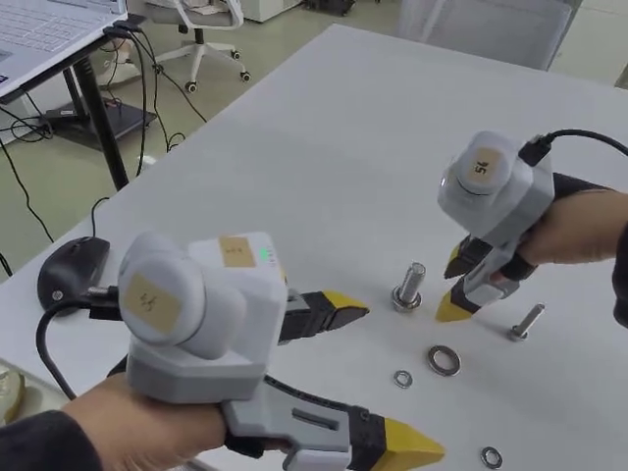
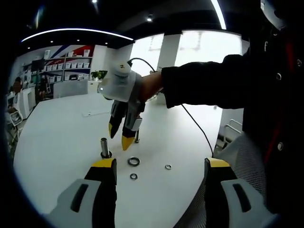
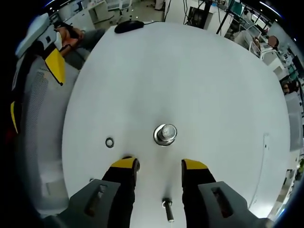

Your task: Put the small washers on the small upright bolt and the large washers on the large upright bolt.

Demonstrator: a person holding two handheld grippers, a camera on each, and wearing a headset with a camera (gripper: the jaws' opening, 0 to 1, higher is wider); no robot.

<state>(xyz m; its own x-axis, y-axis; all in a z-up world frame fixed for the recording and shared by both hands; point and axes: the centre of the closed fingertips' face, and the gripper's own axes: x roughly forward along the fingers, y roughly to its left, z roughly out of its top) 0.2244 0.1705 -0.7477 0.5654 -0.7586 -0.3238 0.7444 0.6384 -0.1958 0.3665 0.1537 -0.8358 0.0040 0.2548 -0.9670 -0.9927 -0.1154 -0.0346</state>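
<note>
Three washers lie flat on the table (image 1: 343, 147): one large washer (image 1: 444, 360) and two small washers (image 1: 402, 378), one of them near the edge (image 1: 491, 456). Two bolts. The large bolt (image 1: 409, 285) stands at centre, axis vertical. The small bolt (image 1: 527, 322) is right of it; its lean is unclear. The right gripper (image 3: 160, 164) is between the bolts, jaws apart and empty. The left gripper (image 2: 160, 164) is at near left, jaws wide and empty.

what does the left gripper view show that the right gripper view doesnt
Left gripper view's own: the right gripper, open, in a dark-sleeved hand above the table; the large washer in plain sight; a second small washer. Right gripper view's own: the mouse at the far table edge and the left gripper. Shared: the large upright bolt, the small bolt, one small washer.
</note>
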